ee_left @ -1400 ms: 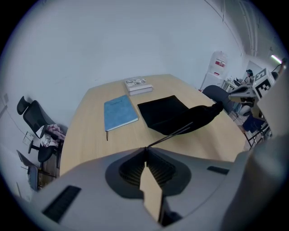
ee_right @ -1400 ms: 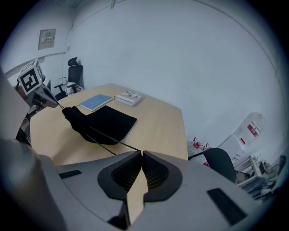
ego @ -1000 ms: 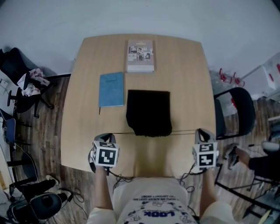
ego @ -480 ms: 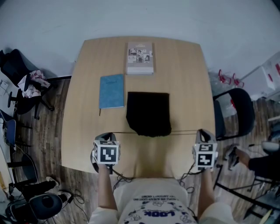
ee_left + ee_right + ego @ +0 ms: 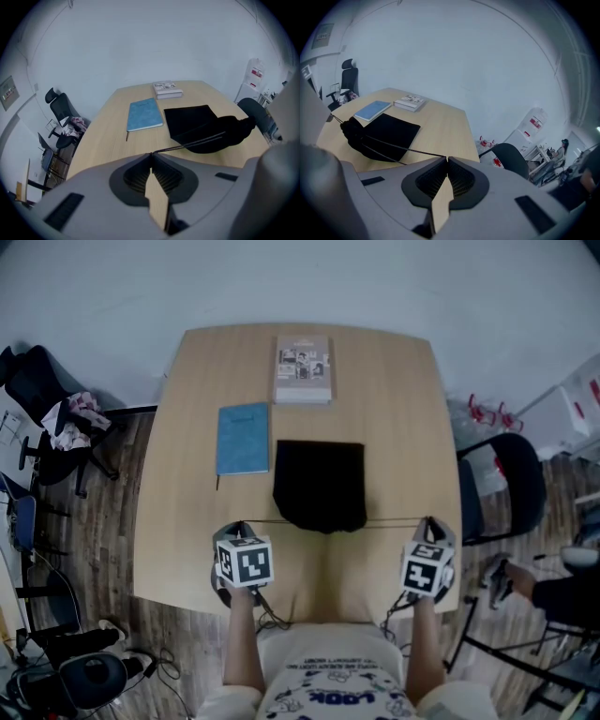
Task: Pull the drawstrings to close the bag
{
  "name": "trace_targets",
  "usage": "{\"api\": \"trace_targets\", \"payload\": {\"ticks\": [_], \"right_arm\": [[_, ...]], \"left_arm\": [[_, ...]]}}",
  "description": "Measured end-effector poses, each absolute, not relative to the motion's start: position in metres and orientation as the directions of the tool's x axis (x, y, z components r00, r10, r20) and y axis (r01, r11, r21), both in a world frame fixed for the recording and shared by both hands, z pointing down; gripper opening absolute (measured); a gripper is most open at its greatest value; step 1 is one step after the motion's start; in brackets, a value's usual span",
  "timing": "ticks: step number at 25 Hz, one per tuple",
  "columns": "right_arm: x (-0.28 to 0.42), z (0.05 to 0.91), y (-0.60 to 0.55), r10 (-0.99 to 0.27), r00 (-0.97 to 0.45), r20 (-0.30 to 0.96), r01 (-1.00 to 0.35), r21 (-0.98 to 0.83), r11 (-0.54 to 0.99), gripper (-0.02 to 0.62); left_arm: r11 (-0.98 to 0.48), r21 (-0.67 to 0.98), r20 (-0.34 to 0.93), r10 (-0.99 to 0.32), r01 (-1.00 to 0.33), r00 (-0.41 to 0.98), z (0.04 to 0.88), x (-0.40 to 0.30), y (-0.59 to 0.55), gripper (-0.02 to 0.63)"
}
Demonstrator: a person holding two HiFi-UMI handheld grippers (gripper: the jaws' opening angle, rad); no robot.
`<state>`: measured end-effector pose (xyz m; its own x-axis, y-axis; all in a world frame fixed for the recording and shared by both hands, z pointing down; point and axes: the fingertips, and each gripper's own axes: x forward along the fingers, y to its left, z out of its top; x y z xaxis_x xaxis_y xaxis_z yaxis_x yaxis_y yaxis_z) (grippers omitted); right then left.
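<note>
The black drawstring bag (image 5: 320,484) lies flat at the table's middle, its gathered mouth toward me. A thin dark drawstring (image 5: 259,522) runs taut from the mouth to the left, and another drawstring (image 5: 394,521) to the right. My left gripper (image 5: 236,527) is shut on the left string's end. My right gripper (image 5: 429,521) is shut on the right string's end. In the left gripper view the string (image 5: 187,144) leaves the closed jaws toward the bunched bag (image 5: 206,126). The right gripper view shows the string (image 5: 408,149) stretching to the bag (image 5: 386,133).
A blue notebook (image 5: 243,438) lies left of the bag and a thick book (image 5: 303,368) sits near the table's far edge (image 5: 309,328). Office chairs stand left (image 5: 42,418) and right (image 5: 502,488) of the table. My body is at the near edge.
Both gripper bodies have swung slightly inward, the left one to the right and the right one to the left. The strings stay taut and the bag has not visibly moved.
</note>
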<state>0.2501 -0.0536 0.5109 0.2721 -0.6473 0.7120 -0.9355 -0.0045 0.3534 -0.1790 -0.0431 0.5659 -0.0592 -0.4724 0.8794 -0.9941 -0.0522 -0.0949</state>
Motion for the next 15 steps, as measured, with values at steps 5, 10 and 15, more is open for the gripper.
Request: {"api": "trace_targets", "payload": {"ticks": [5, 10, 15], "right_arm": [[0.250, 0.509, -0.053, -0.655, 0.295, 0.696, -0.940, 0.335, -0.067, 0.014], [0.255, 0.511, -0.044, -0.640, 0.340, 0.689, -0.932, 0.338, -0.130, 0.014], [0.263, 0.518, -0.037, -0.627, 0.368, 0.686, -0.922, 0.359, -0.148, 0.014]], "left_arm": [[-0.008, -0.081, 0.868, -0.493, -0.997, -0.067, 0.562, -0.179, -0.045, 0.023], [0.015, -0.076, 0.866, -0.495, -0.997, -0.073, 0.563, -0.185, -0.046, 0.023], [0.042, -0.076, 0.866, -0.493, -0.996, -0.087, 0.560, -0.195, -0.043, 0.023]]}}
